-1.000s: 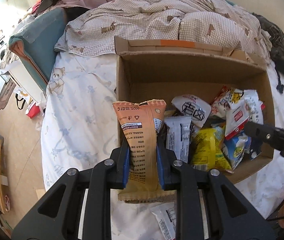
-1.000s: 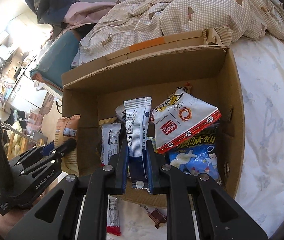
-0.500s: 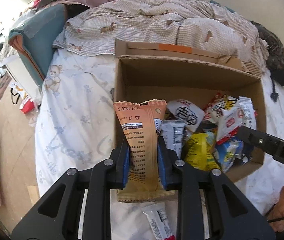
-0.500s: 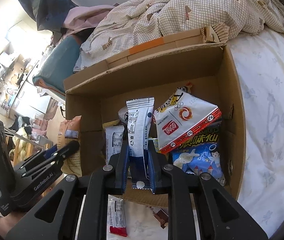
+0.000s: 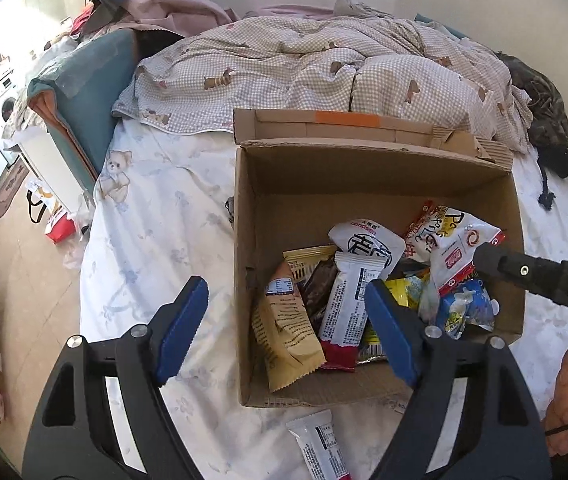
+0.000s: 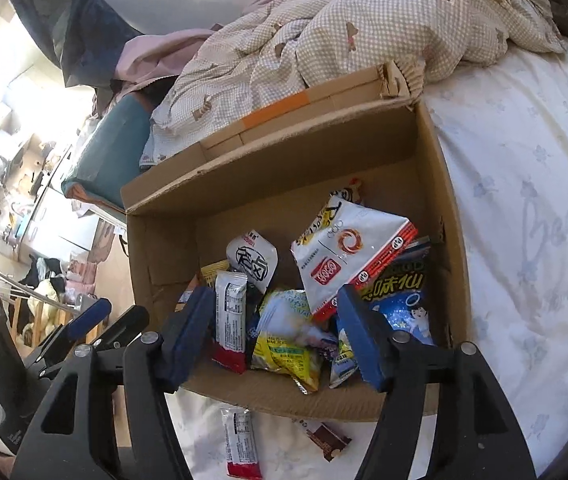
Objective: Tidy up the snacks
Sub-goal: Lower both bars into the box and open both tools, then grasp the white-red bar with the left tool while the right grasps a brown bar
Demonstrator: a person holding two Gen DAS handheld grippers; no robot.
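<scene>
At the left edge of the left wrist view a teal cushion (image 5: pixel 84 96) leans by the bed, smooth and slab-shaped. Beside it spreads the white bedsheet (image 5: pixel 156 240), soft cotton with faint floral print, and along the top lies a rumpled checked quilt (image 5: pixel 323 68). The left gripper (image 5: pixel 285 328) hangs low in the frame; its jaws have just been opening and now stand spread wide, blue pads apart, pinching nothing. Between them, inside the corrugated cardboard box (image 5: pixel 244 216), a crinkly tan snack packet (image 5: pixel 287 332) lies slumped against the box's left wall. Next to it rests a slim white bar wrapper (image 5: pixel 347 300) with a red end — glossy film. Further right sit a white foil pouch (image 5: pixel 455 248) and a blue bag (image 5: pixel 463 308).

In the right wrist view the right gripper (image 6: pixel 276 328) has also just been opening; its fingers are parted and empty over a yellow-green bag (image 6: pixel 284 340). On the sheet below the box lie another white bar (image 6: pixel 240 444) and a brown wrapper (image 6: pixel 327 440).
</scene>
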